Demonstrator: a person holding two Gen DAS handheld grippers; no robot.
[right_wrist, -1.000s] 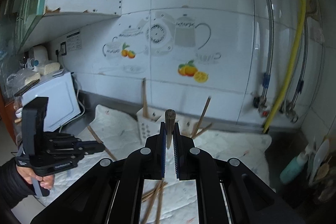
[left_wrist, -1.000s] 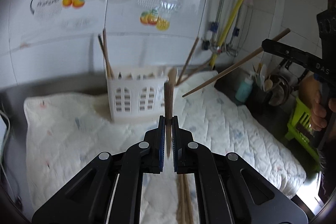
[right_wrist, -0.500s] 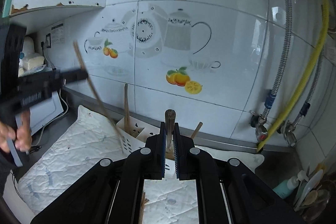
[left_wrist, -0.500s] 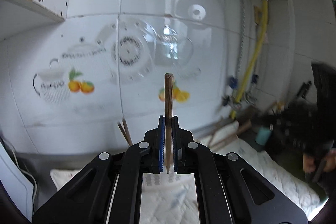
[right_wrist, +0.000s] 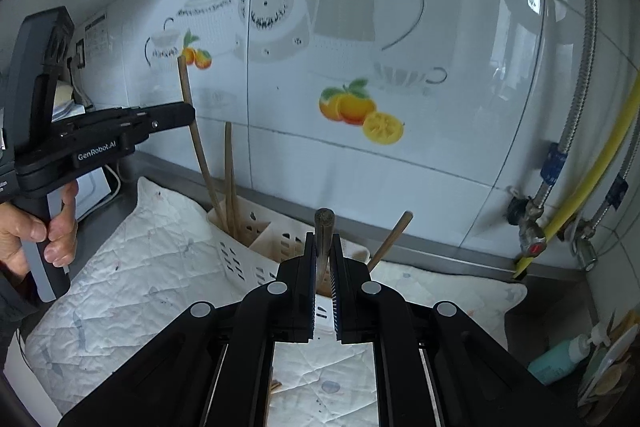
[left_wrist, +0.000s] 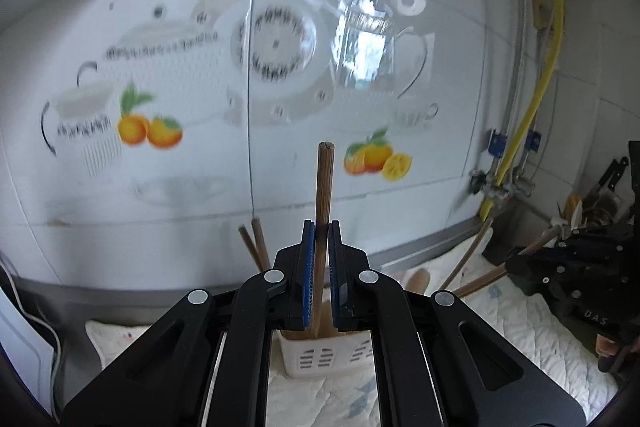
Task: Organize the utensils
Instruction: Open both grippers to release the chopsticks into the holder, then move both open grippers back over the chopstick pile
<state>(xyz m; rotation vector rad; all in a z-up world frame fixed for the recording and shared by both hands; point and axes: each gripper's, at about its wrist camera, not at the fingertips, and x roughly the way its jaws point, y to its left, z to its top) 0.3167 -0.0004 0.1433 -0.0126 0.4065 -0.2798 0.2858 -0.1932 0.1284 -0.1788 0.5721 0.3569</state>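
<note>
Left gripper [left_wrist: 319,239]: fingers pinch a brown wooden chopstick [left_wrist: 322,195] standing upright, directly above the white slotted plastic utensil holder [left_wrist: 320,357]. Right gripper [right_wrist: 323,251]: fingers pinch a second brown wooden chopstick [right_wrist: 323,227] just short of the holder's near rim. The holder stands on a white quilted mat [right_wrist: 132,291] near the tiled wall [right_wrist: 400,167]; open mat lies either side.

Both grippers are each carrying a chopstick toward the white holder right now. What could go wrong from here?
1. The left gripper pinches its chopstick on a short stretch; it may pivot or slip on the way down.
2. The white holder already has chopsticks leaning out; a new one could knock them.
3. The right gripper is close to the same holder, so the two sticks might collide.
</note>
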